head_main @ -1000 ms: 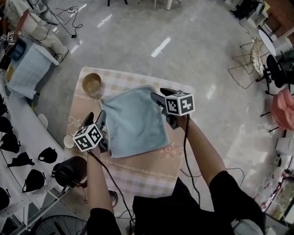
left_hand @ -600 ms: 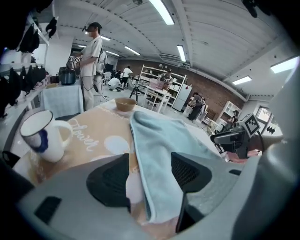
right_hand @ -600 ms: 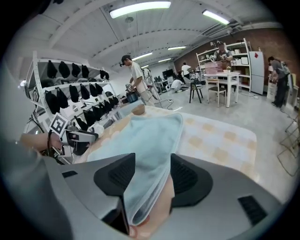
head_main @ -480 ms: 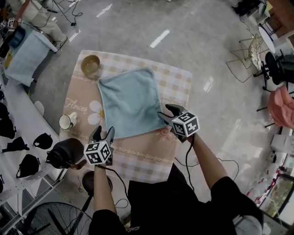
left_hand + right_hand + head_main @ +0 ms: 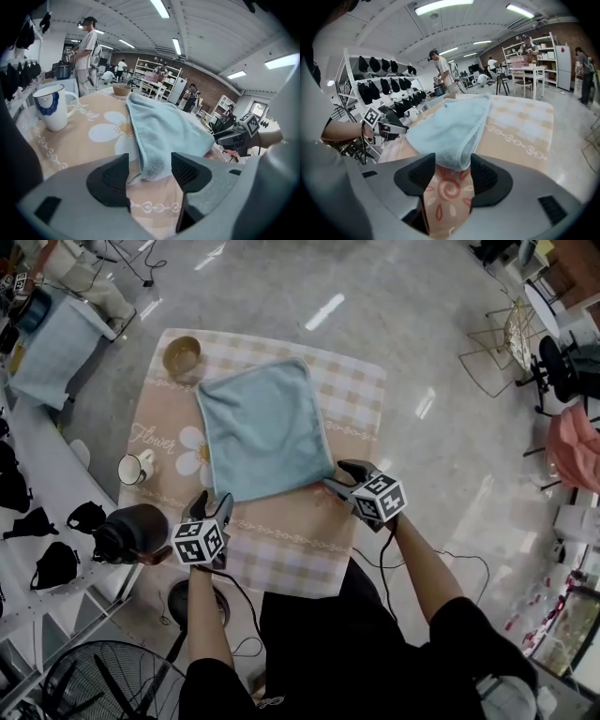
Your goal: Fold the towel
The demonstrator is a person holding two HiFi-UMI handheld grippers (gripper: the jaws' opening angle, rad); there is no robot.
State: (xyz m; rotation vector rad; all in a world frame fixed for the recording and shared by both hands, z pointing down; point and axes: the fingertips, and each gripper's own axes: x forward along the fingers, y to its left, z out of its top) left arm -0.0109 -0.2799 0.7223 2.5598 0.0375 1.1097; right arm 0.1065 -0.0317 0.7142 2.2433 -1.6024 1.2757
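Towel (image 5: 164, 126) corner between left gripper (image 5: 150, 161) jaws

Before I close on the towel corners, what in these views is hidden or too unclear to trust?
- Head view: the towel's near corners are partly covered by the left gripper and right gripper.
- Head view: the bowl's contents are too small.
- Left gripper view: the mug's inside is hidden by its own wall.
- Head view: the table's near edge is partly hidden by the person's body.
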